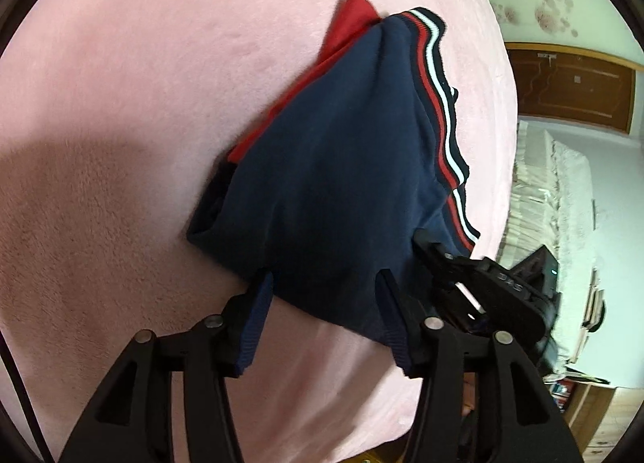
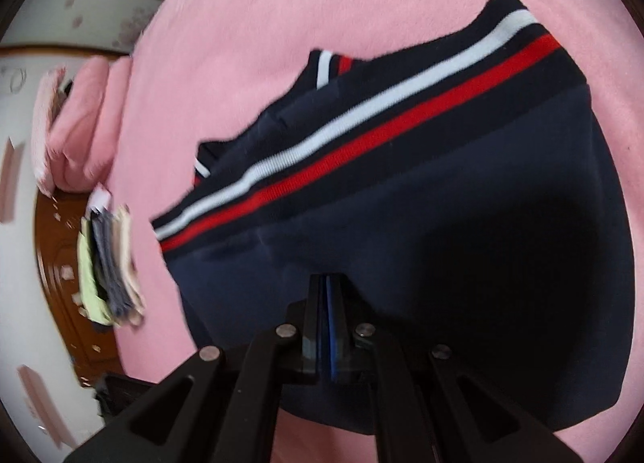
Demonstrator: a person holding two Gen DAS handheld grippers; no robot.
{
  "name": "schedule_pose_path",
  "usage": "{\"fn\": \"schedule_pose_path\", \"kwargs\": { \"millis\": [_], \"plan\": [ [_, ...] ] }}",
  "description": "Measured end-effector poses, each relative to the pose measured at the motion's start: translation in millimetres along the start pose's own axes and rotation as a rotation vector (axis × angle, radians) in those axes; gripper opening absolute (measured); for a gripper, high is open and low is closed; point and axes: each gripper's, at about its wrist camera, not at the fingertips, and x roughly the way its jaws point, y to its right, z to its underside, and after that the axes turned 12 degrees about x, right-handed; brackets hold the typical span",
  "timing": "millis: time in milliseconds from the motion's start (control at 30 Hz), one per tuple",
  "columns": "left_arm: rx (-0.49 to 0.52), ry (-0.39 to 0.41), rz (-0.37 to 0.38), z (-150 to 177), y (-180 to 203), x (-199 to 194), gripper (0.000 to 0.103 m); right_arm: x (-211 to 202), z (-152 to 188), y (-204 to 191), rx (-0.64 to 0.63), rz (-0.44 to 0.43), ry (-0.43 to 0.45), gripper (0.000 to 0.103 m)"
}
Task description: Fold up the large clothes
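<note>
Navy garment (image 1: 334,165) folded on your pink blanket (image 1: 120,100).
Your left gripper (image 1: 324,282) stands half open astride its near edge, gripping nothing. Your right gripper (image 2: 327,286) is closed over the cloth; whether it pinches any, you cannot tell. A stack of clothes (image 2: 108,265) lies at the blanket's edge.

Home bedroom — pink fleece bedspread (image 1: 161,141), pillows (image 2: 84,120), wooden headboard (image 2: 60,282), folded-clothes stack (image 2: 108,261).

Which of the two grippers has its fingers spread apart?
The left gripper: its blue-padded fingers stand apart over the navy garment. The right gripper has its fingers pressed together.
</note>
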Motion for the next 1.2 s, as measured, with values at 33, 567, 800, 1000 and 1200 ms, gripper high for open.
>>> {"fn": "schedule_pose_path", "kwargs": {
  "millis": [33,567,800,1000,1200],
  "plan": [
    [-0.004,0.003,0.012,0,0,1,0.056,5,-1,-1,-0.016,0.019,-0.004,0.0],
    [-0.048,0.135,0.273,4,-25,14,0.062,22,-12,-20,-0.138,0.087,-0.053,0.0],
    [0.005,0.164,0.195,-11,-11,22,0.062,21,-12,-19,-0.151,0.079,-0.053,0.0],
    [-0.03,0.107,0.043,2,-5,5,0.063,19,-16,-12,-0.131,0.049,-0.073,0.0],
    [0.031,0.135,-0.078,9,0,-3,0.066,18,-16,-13,-0.14,0.053,-0.066,0.0]
  ]
}}
